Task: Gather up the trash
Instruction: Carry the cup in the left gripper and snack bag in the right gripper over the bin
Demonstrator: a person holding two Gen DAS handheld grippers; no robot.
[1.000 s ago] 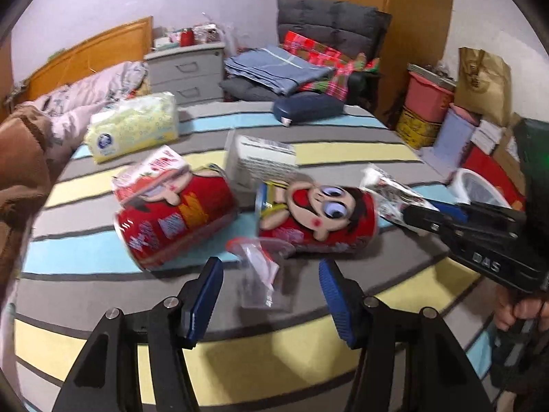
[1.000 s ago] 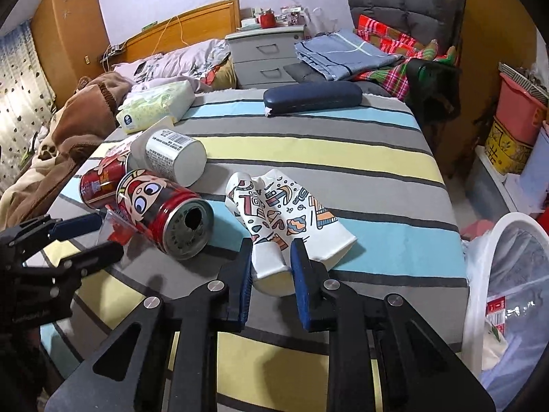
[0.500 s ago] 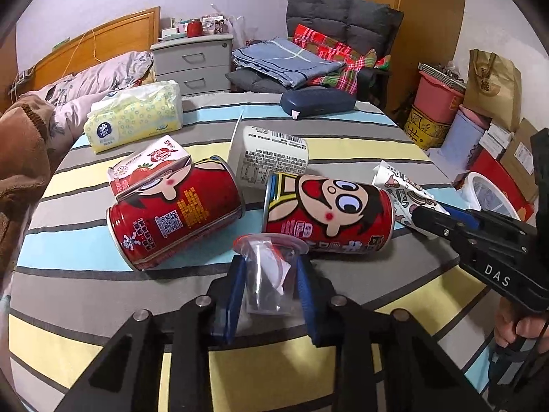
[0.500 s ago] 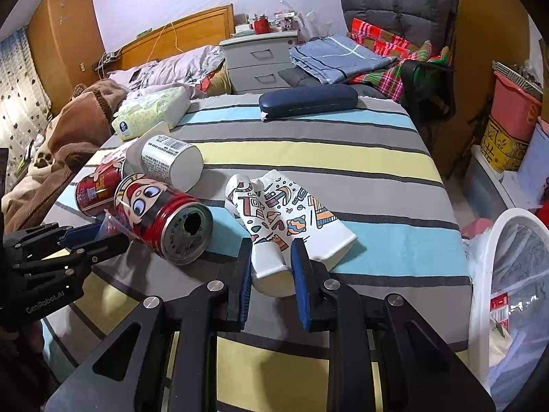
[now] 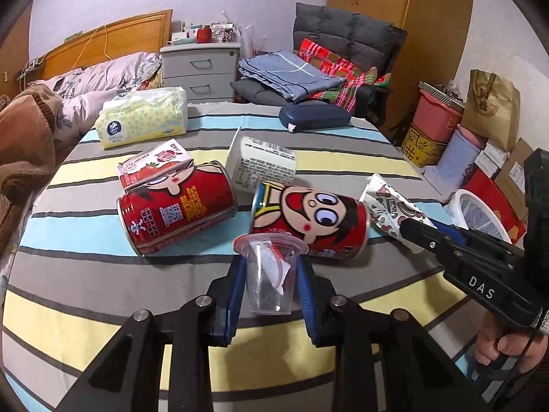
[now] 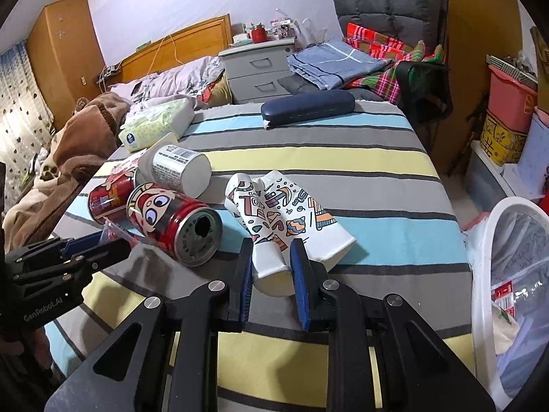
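My left gripper (image 5: 269,276) is shut on a clear plastic cup (image 5: 269,274) with a red-rimmed lid, its blue pads pressing both sides. Behind it two red cartoon cans (image 5: 178,211) (image 5: 308,221) lie on their sides on the striped tablecloth (image 5: 103,295). My right gripper (image 6: 271,261) is shut on a crushed patterned paper cup (image 6: 274,226), one of two lying side by side. That gripper also shows at the right of the left wrist view (image 5: 429,237). A white trash bin (image 6: 514,274) stands beside the table at the right.
A white paper cup (image 5: 264,166), a strawberry milk carton (image 5: 154,164), a tissue pack (image 5: 142,122) and a dark blue case (image 5: 314,118) lie further back. Bed, nightstand and chair stand beyond the table; boxes and bags crowd the floor at right.
The left gripper's jaws closed from wide apart onto the clear cup and lifted it slightly toward the camera. The right gripper kept its hold on the paper cup, barely moving.
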